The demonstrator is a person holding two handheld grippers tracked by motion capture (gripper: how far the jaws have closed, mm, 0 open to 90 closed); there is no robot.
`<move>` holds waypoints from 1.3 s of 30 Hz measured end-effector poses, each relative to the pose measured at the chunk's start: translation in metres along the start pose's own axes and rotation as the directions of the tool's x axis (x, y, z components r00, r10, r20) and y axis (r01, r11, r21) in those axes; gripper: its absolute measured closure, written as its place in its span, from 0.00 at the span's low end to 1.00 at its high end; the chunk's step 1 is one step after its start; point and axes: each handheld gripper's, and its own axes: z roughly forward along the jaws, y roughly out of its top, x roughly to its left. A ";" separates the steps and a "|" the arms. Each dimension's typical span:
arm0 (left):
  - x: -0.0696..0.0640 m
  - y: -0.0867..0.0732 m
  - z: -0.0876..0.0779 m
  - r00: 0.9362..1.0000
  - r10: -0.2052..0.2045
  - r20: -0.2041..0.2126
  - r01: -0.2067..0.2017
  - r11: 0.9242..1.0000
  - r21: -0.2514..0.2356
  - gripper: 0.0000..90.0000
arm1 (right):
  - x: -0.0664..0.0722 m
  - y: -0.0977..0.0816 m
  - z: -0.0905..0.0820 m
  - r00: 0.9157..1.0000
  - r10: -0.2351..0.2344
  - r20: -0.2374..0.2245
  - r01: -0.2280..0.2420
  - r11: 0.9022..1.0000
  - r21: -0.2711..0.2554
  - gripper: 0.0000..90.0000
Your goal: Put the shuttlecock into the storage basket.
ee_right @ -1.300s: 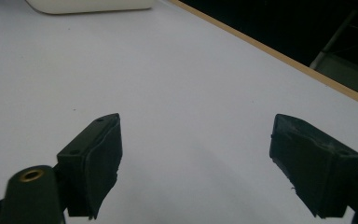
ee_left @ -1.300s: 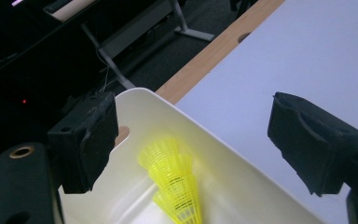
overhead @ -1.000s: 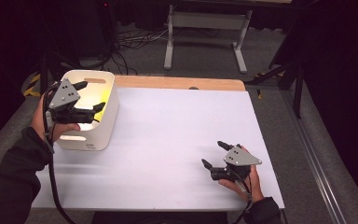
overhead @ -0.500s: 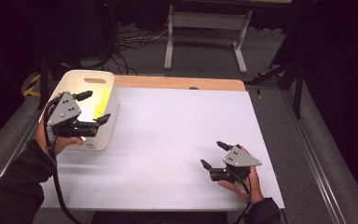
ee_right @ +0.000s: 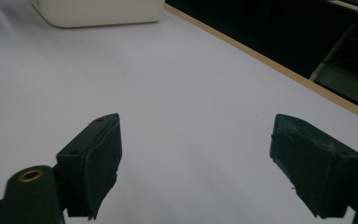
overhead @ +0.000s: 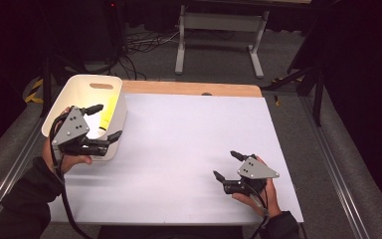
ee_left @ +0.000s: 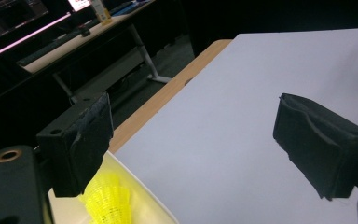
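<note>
Left tool backs off the white bin, its jaws opening wider, empty; right tool sits wide on the surface, empty too.

Yellow shuttlecock lying inside white bin at table's far-left corner.

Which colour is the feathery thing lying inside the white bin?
Bright yellow. The feathery thing shows best in the left gripper view, inside the white bin.
</note>
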 end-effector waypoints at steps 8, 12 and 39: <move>-0.009 -0.002 0.001 1.000 0.002 0.028 -0.002 1.000 -0.008 0.13 | 0.001 0.001 -0.001 1.000 -0.001 -0.001 0.001 1.000 -0.003 0.20; -0.014 -0.004 0.002 0.999 0.004 0.037 -0.003 1.000 -0.017 0.13 | 0.001 0.001 -0.001 1.000 -0.003 -0.002 0.003 1.000 -0.005 0.20; -0.048 -0.021 0.011 0.991 0.048 0.124 -0.045 0.999 -0.028 0.10 | 0.007 0.003 -0.001 1.000 -0.029 -0.010 0.029 1.000 -0.008 0.19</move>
